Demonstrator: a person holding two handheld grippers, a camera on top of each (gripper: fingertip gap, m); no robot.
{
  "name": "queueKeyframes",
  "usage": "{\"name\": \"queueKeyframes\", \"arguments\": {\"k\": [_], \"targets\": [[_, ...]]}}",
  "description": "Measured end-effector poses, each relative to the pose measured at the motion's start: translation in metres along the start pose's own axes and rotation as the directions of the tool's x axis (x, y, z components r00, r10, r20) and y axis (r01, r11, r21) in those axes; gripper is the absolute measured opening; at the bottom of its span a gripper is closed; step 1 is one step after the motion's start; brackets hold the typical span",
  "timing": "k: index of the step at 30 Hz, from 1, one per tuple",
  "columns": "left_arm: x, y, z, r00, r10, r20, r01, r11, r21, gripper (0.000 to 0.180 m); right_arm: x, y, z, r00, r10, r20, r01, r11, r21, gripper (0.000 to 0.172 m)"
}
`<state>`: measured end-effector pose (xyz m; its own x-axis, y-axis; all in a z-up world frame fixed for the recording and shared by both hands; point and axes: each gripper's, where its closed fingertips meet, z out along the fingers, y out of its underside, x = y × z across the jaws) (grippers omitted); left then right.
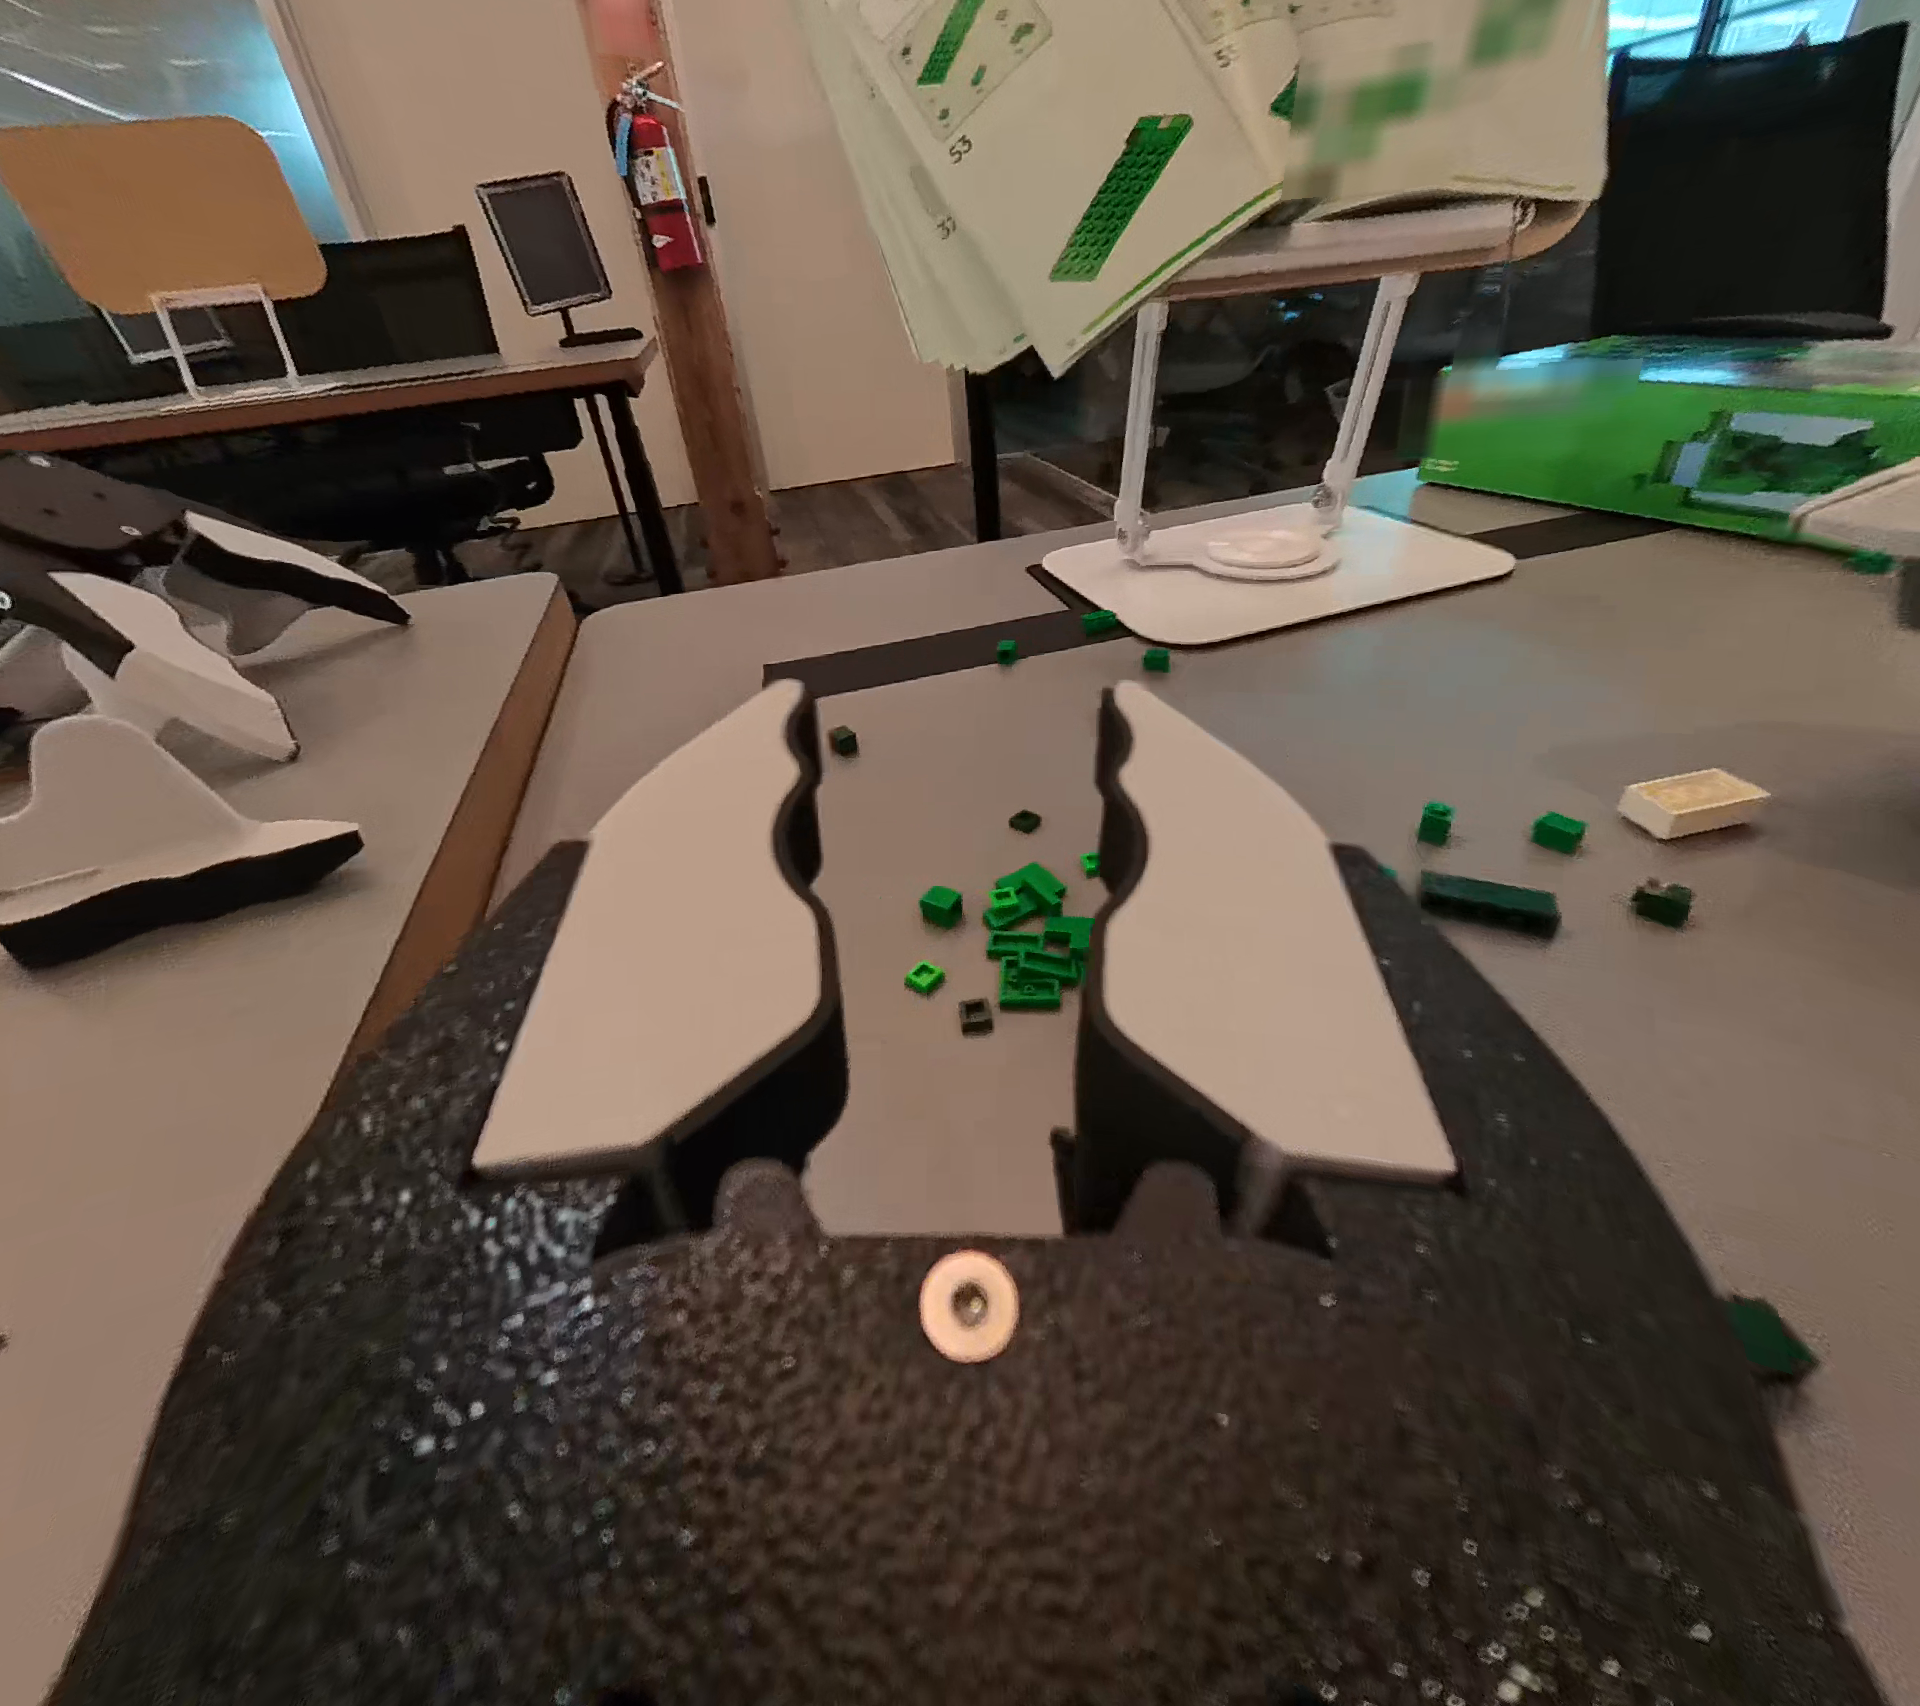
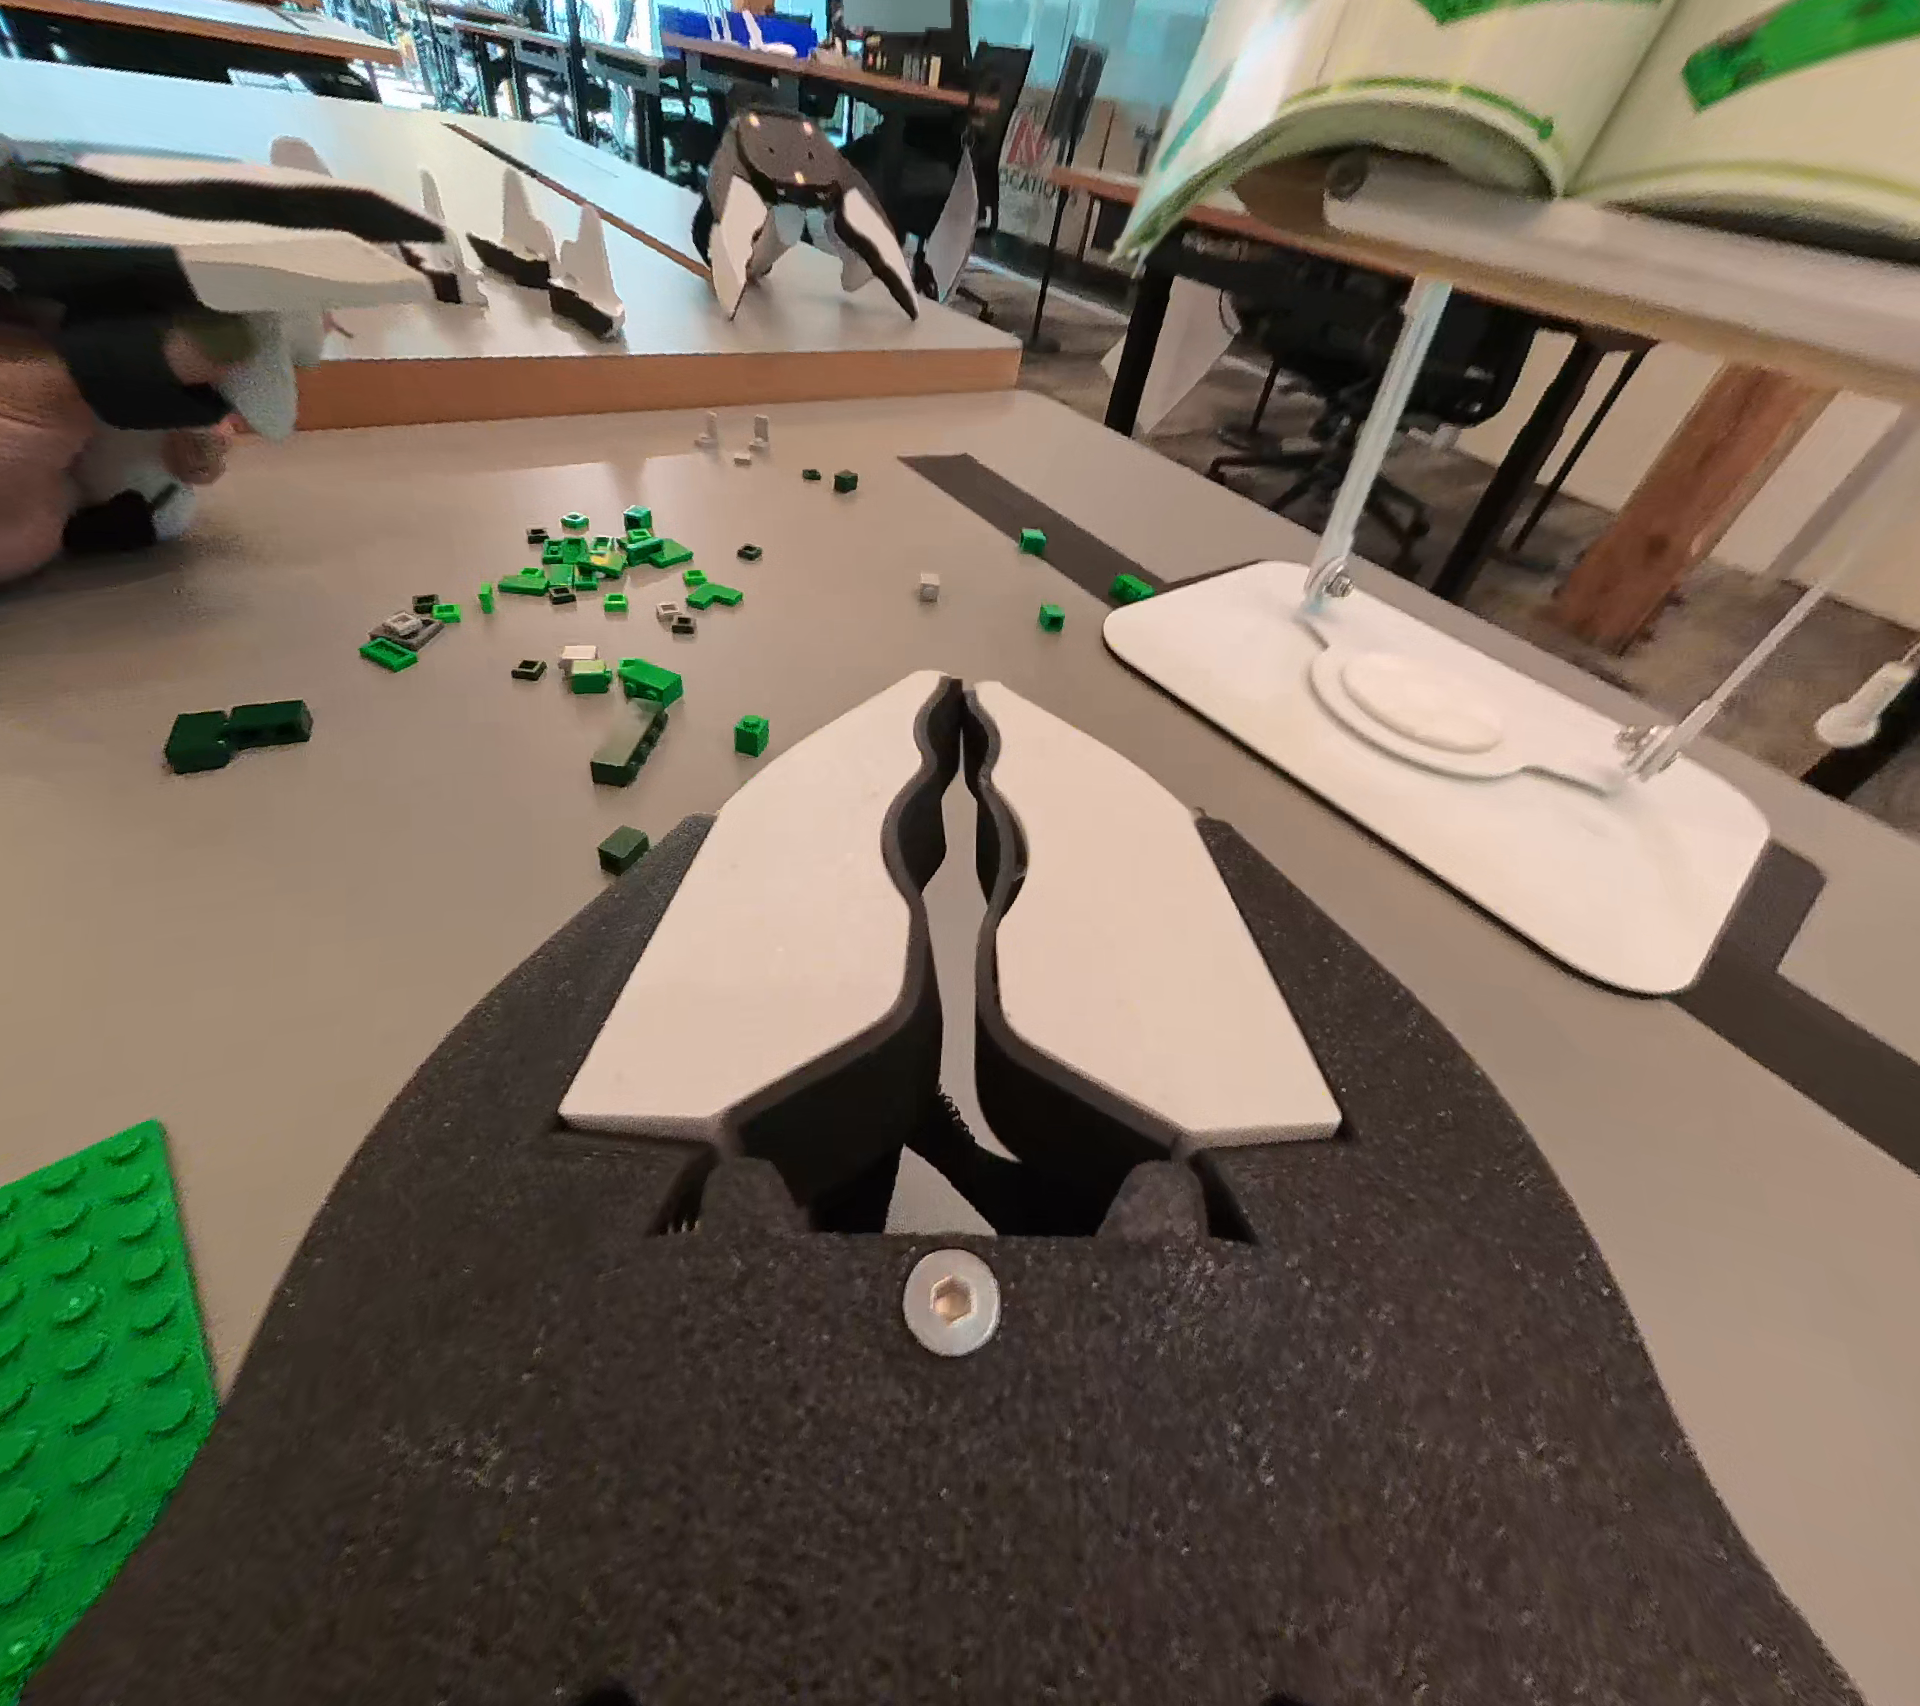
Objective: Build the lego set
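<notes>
My left gripper (image 1: 956, 706) is open and holds nothing. It hovers over a heap of small green bricks and tiles (image 1: 1029, 929) on the grey table (image 1: 1351, 1137), and the heap shows between its fingers. The left gripper also shows blurred at the far left of the right wrist view (image 2: 431, 264), above the same heap (image 2: 592, 560). My right gripper (image 2: 961, 685) is shut, its tips meet and nothing shows between them. It is low over bare table, nearest a single green brick (image 2: 750, 734) and a dark green long brick (image 2: 629, 747).
A white book stand (image 1: 1278, 576) holds an open instruction booklet (image 1: 1195, 46) behind the bricks; its base also shows in the right wrist view (image 2: 1455, 773). A green baseplate (image 2: 83, 1344) lies near left. A cream brick (image 1: 1694, 802), a green box (image 1: 1662, 430) and spare grippers (image 1: 156, 617) are around.
</notes>
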<state>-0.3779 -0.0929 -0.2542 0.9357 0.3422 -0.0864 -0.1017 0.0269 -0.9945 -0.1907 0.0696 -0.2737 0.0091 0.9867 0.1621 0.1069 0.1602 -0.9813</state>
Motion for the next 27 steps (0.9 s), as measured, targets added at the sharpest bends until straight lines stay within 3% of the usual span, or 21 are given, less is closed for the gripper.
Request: {"name": "queueKeyframes", "arguments": {"k": [3, 8, 13, 19, 22, 27], "targets": [[0.002, 0.004, 0.004, 0.999, 0.044, 0.012, -0.043, 0.999, -0.027, 0.04, -0.003, -0.004, -0.002, 0.998, -0.054, -0.013, 0.055, 0.998, 0.037, 0.0], [0.019, -0.004, 0.002, 0.991, 0.135, -0.02, -0.135, 0.99, 0.031, 0.025, 0.003, -0.01, -0.006, 0.996, -0.061, -0.07, 0.068, 0.993, 0.099, 0.0], [0.021, -0.003, 0.002, 0.993, 0.107, -0.042, -0.106, 0.994, 0.033, 0.014, 0.009, -0.012, -0.008, 0.995, -0.027, -0.093, 0.039, 0.991, 0.126, 0.0], [0.001, -0.012, -0.007, 0.998, 0.045, 0.036, -0.047, 0.997, 0.063, 0.0, 0.009, -0.012, -0.008, 0.994, -0.038, -0.104, 0.051, 0.991, 0.126, 0.0], [-0.005, -0.021, -0.015, 0.996, 0.052, 0.072, -0.06, 0.992, 0.113, 0.0, 0.009, -0.012, -0.009, 0.992, -0.053, -0.118, 0.068, 0.99, 0.124, 0.0], [-0.004, -0.019, -0.015, 0.993, 0.083, 0.079, -0.091, 0.991, 0.095, 0.0, 0.009, -0.006, -0.007, 0.992, -0.045, -0.119, 0.054, 0.995, 0.078, 0.0]]}}
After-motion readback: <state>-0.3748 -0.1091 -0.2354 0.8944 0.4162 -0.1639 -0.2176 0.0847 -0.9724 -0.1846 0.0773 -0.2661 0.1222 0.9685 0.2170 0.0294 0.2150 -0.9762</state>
